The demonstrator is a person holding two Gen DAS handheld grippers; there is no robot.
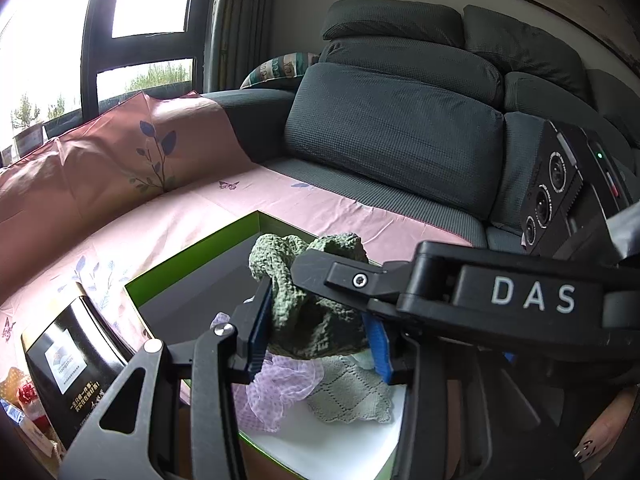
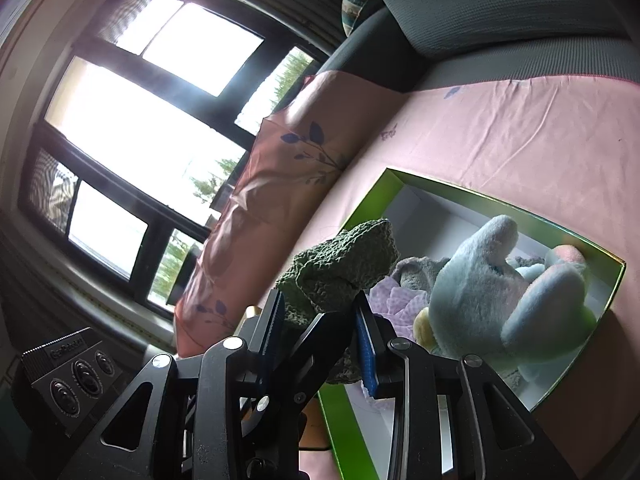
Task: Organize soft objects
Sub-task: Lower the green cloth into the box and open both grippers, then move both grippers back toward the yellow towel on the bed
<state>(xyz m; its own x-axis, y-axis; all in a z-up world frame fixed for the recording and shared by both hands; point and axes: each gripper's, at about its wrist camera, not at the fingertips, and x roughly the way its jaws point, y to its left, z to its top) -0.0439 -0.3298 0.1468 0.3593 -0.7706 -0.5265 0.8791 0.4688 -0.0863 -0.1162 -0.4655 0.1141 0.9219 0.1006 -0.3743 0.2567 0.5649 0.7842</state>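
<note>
Both grippers clamp the green cloth [image 1: 316, 312] over the box [image 2: 400, 184] (left corner): left gripper [image 1: 316, 340] pinching low, right gripper [image 2: 320, 344] pinching alongside, narrow gaps filled with cloth.

We see a green cloth [image 1: 316, 304] of nubbly, rough knit, matt throughout, held by matt black plastic grippers with ribbed blue pads [image 1: 378, 346] and shiny metal rivets. The green box [image 2: 404, 178] looks like glossy card outside (white and matt inside). The plush toy [image 2: 492, 280] is fluffy pale-blue pile; the pink sheet [image 1: 304, 204] is smooth, lightly creased cotton-like cloth; the sofa [image 1: 392, 120] a waffle-textured grey weave.
</note>
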